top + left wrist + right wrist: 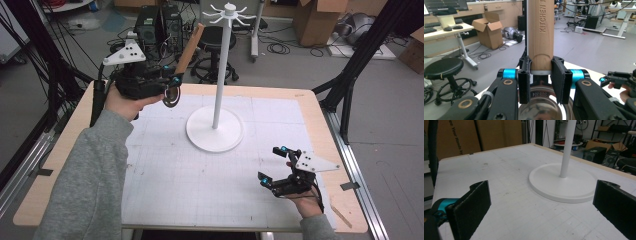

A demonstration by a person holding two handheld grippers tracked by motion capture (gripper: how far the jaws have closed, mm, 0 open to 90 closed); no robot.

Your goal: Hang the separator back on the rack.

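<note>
Even, diffuse overhead room light, moderately bright, with no harsh shadows; the stand (216, 127) throws only a faint shade on the mat (200, 180). The high view is soft and low in detail. In the left gripper view the steel bowl (544, 107) shows glare and blurred reflections. In the right gripper view the near pads (471, 207) are out of focus.
</note>
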